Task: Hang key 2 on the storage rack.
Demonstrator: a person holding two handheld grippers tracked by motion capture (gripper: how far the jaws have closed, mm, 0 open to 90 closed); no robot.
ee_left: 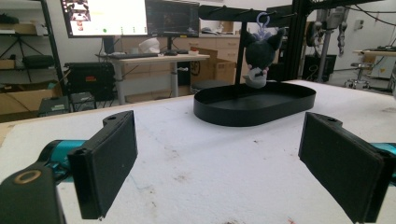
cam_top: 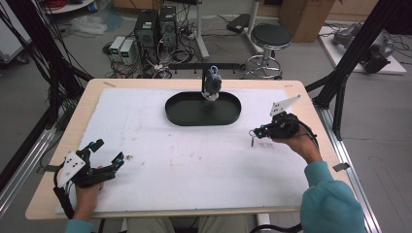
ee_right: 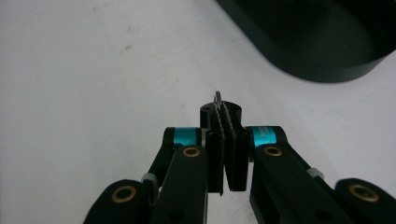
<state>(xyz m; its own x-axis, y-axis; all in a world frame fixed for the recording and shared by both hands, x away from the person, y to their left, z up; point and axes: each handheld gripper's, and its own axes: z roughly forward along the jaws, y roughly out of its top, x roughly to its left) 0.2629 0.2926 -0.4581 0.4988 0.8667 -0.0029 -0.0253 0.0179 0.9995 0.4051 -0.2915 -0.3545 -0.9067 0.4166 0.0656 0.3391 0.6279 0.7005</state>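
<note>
A black oval tray (cam_top: 176,117) (ee_left: 243,116) lies at the far middle of the white mat. A dark plush keychain (cam_top: 212,85) (ee_left: 259,53) hangs over it from a black stand (ee_left: 240,60). My right gripper (cam_top: 253,132) (ee_right: 223,109) hovers right of the tray, shut on a thin metal keyring (ee_right: 217,97); a small piece (cam_top: 252,141) dangles below its tips. My left gripper (cam_top: 111,151) (ee_left: 217,163) stands open near the front left, jaws wide with nothing between them, facing the tray.
A tiny pale object (cam_top: 128,157) lies on the mat (cam_top: 194,165) just right of the left gripper. Black frame posts (cam_top: 357,48) flank the table. A stool (cam_top: 270,39) and computers stand beyond the far edge.
</note>
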